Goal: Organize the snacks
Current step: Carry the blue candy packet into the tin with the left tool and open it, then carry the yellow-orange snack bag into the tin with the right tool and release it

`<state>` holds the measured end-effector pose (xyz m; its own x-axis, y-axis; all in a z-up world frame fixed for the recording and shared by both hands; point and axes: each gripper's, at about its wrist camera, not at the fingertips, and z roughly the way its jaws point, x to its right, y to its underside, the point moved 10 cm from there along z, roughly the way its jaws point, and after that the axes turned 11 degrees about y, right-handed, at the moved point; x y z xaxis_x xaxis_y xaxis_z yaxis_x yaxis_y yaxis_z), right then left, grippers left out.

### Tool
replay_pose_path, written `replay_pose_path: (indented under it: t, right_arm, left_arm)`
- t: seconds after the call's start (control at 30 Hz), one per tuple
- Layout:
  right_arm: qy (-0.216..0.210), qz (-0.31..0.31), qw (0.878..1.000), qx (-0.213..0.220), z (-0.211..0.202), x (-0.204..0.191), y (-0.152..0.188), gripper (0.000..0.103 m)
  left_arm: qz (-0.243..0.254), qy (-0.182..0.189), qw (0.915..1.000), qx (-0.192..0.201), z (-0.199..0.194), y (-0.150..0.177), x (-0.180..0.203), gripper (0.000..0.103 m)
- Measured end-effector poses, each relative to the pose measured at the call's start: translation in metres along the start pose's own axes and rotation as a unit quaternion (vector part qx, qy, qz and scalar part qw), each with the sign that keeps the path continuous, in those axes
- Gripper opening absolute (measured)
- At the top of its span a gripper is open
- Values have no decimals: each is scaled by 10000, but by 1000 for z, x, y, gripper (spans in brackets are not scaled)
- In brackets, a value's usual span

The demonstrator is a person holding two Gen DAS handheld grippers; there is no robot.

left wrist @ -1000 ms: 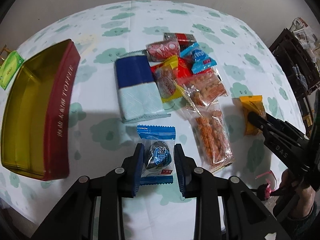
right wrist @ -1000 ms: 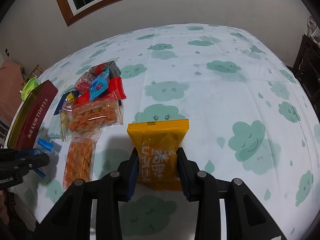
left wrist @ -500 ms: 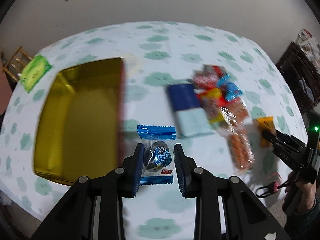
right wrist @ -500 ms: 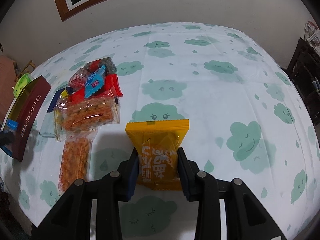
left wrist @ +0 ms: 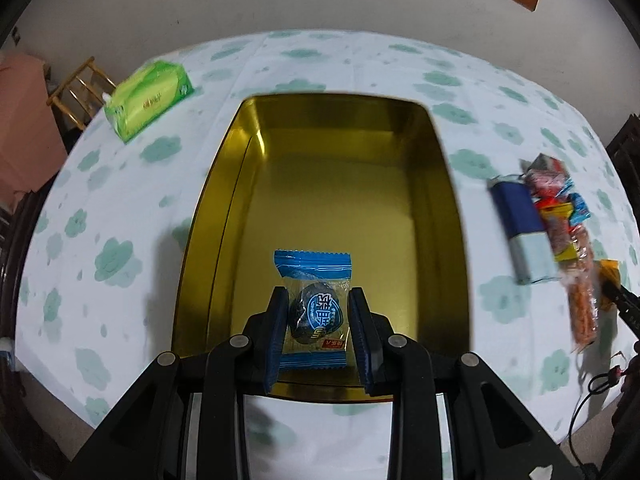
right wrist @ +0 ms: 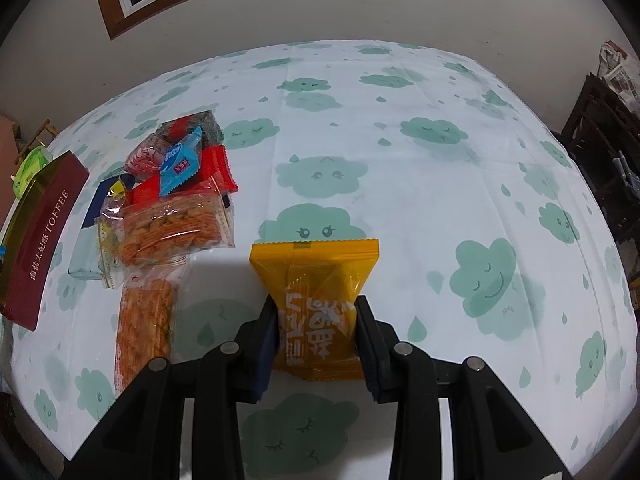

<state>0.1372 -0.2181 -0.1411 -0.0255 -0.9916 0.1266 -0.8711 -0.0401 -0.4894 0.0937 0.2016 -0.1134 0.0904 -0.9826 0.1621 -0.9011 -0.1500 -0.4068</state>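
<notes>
My left fingers (left wrist: 318, 316) are clamped on the blue-wrapped dark round snack (left wrist: 314, 312) above the near end of the empty gold-lined rectangular tin (left wrist: 448, 200); released here, it might catch the near rim. My right fingers (right wrist: 316, 334) pinch the orange foil snack packet (right wrist: 316, 292) over the cloud-printed surface (right wrist: 440, 200); thin wrapper could slip.
</notes>
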Motion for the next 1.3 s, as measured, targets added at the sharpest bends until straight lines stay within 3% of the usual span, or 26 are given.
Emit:
replay_pose_path:
  t: [0.83,1.0,1.3]
  right_arm:
    - [232,28,9996,-133,0,-1,0,36]
    - [232,63,9997,-108,1,-1,0,35]
    - [352,26,9994,-33,-5,0,-2,33]
  left_arm:
    - [7,-14,9995,-301,25,18,-30,29]
    - [37,-78,9997,-243,23,18,-28,44]
    - [45,-20,10000,-26,12,12,-19,59]
